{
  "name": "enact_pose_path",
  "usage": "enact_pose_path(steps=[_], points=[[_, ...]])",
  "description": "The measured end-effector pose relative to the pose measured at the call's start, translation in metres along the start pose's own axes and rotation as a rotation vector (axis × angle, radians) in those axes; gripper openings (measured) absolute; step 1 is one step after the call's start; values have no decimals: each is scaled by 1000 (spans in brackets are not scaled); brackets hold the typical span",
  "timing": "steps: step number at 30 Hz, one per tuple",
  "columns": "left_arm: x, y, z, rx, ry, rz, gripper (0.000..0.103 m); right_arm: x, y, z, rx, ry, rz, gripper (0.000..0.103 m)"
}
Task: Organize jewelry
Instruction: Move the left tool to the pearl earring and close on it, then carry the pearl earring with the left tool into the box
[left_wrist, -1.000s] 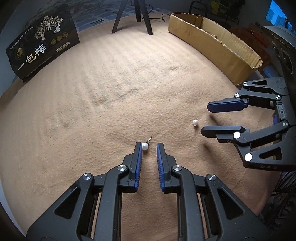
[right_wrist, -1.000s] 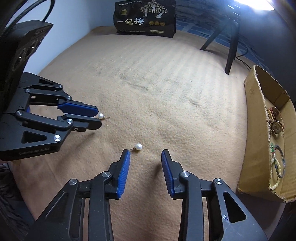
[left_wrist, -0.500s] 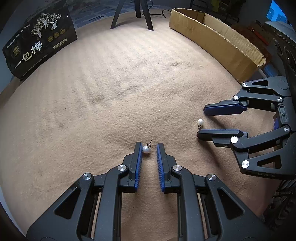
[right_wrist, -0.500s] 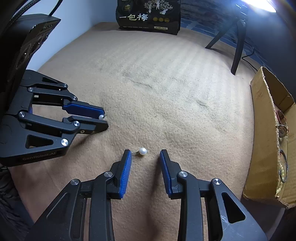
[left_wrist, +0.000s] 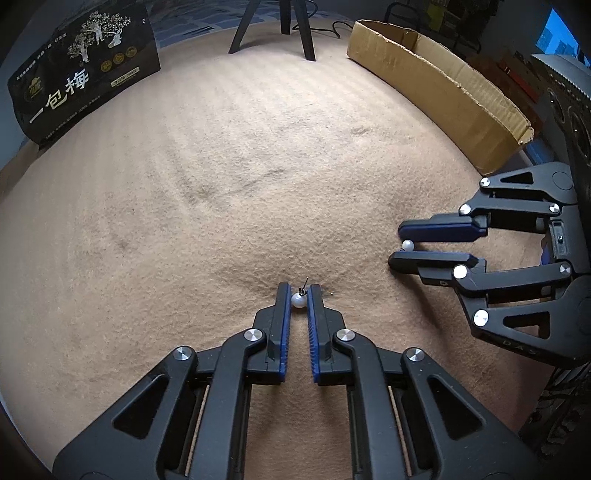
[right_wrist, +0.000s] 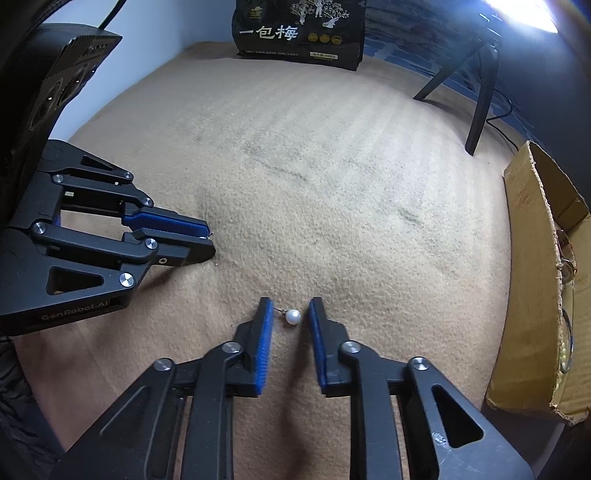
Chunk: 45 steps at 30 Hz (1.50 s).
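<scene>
- Both grippers are tipped down at a tan fuzzy blanket (left_wrist: 229, 155), one pearl stud in front of each.
- left gripper (left_wrist: 299, 293): its blue pads are pinched right onto the first pearl earring (left_wrist: 298, 300), one pad touching each side of the bead. The little metal post pokes up and away past the fingertips. From the right wrist view its jaws look nearly together, only a speck of post showing at the tips.
- right gripper (right_wrist: 290, 310): the jaws have just been closing in, but they aren't clamped. The second pearl earring (right_wrist: 293, 316) lies on the blanket between the pads, post pointing at the left-hand pad and about touching it, with a sliver of gap between the bead and the other pad.
- Side view from the left wrist camera shows that same pearl sitting at the very tips of the two fingers.
- cardboard box (right_wrist: 532, 288) sits off at the blanket's edge, well apart from both studs; some beads and a ring-shaped thing are inside.
- Black snack bag (right_wrist: 299, 33) with white characters stands at the far end, tripod legs (left_wrist: 280, 26) beside it.
</scene>
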<state>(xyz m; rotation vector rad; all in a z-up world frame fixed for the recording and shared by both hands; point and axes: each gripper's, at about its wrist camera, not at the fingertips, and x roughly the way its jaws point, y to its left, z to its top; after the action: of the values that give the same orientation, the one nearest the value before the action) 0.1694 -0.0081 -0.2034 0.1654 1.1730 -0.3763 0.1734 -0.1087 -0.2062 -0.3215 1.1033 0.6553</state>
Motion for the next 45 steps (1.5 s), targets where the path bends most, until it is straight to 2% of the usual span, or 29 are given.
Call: enact_pose_path(steps=[2, 9, 15, 21, 32, 45], points=[[-1, 0, 0, 1, -1, 3, 8, 1, 0, 1, 4, 0, 4, 8], [-7, 2, 0, -16, -6, 4, 7, -8, -7, 0, 27, -22, 6, 8], [-18, 0, 4, -31, -25, 2, 7, -32, -17, -4, 59, -73, 1, 8], [-38, -14, 16, -41, -79, -30, 7, -61, -31, -7, 102, -133, -15, 8], [-70, -56, 54, -33, -196, -105, 7, -115, -92, -15, 226, -243, -93, 8], [-83, -105, 88, -12, -280, -166, 7, -165, -171, -41, 398, -333, -179, 8]])
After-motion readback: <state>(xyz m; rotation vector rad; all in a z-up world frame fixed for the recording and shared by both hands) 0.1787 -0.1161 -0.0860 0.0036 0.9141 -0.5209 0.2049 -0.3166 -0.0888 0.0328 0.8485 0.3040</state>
